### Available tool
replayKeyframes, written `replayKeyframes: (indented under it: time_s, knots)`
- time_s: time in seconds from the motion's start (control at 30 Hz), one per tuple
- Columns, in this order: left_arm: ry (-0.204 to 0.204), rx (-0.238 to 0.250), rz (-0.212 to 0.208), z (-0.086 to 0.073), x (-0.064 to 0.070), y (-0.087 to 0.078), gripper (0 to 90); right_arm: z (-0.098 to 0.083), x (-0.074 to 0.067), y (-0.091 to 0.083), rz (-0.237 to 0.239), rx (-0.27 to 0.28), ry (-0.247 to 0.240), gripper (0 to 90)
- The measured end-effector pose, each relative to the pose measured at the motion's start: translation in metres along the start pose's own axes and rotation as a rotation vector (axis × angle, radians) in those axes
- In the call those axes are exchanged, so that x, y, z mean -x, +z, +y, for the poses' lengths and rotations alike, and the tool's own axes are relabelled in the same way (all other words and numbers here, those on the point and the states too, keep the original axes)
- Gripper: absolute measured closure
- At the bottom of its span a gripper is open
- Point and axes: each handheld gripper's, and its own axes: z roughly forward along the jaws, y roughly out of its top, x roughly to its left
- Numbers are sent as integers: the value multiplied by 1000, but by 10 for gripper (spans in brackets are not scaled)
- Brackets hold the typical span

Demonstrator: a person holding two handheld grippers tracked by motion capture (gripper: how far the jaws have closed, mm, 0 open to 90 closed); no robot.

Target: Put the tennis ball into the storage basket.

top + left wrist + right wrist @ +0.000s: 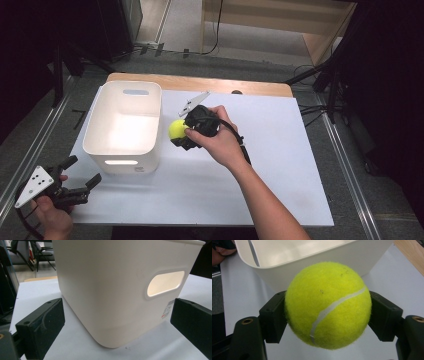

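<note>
On the white table (280,165), beside the bin:
Tennis ball (328,305): clamped between the jaws of the right gripper (181,134); raised off the table just beside the right wall of the white bin (122,125)
Left gripper (82,172): jaws spread wide, gripping nothing; near the bin's front corner, apart from it
Bin: upright; oval handle slot facing the left gripper

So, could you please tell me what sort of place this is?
Probably a lab or workshop recording station: a white table framed by metal rails and dark stands, cables on the floor, and a bin and ball as props.
</note>
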Motion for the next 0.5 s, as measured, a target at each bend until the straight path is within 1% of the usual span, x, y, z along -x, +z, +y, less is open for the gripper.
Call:
replayKeyframes:
  time_s: [0.13, 0.33, 0.4, 0.43, 0.5]
  knots:
    - [1, -1, 0, 0, 0, 0, 0, 3, -1, 1, 3, 4, -1, 240]
    - [-2, 1, -1, 0, 0, 0, 0, 8, -2, 2, 10, 5, -15, 240]
    - [-2, 1, -1, 0, 0, 0, 0, 10, -3, 2, 11, 7, -10, 240]
    - [-1, 1, -2, 0, 0, 0, 0, 11, -3, 2, 11, 9, -22, 240]
    - [-2, 1, -3, 0, 0, 0, 0, 13, -3, 2, 14, 8, -22, 240]
